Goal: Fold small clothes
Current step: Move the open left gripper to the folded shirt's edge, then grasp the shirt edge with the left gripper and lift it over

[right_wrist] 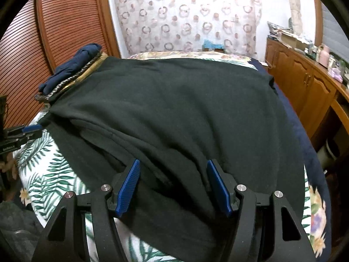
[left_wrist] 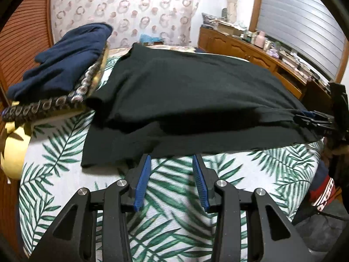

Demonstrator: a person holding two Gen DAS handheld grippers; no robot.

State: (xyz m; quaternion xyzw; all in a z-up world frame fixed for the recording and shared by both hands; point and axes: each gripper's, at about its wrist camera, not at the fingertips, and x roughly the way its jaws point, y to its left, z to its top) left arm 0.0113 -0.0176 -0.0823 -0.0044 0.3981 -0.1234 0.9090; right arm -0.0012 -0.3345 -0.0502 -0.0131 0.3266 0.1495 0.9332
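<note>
A large dark green garment (left_wrist: 192,93) lies spread on the leaf-print bedcover (left_wrist: 174,196); it fills the right wrist view (right_wrist: 174,113). My left gripper (left_wrist: 171,159) is open and empty, its blue fingertips just short of the garment's near hem. My right gripper (right_wrist: 173,163) is open above the garment, with cloth lying between and under its fingers. The right gripper also shows at the right edge of the left wrist view (left_wrist: 309,118), at the garment's edge. The left gripper shows at the left edge of the right wrist view (right_wrist: 30,130).
A folded navy garment (left_wrist: 65,59) lies on a patterned pile (left_wrist: 65,100) at the bed's far left. A yellow cushion (left_wrist: 13,150) is at the left edge. A wooden sideboard (left_wrist: 250,50) with clutter stands right. Slatted wooden doors (right_wrist: 54,32) are at left.
</note>
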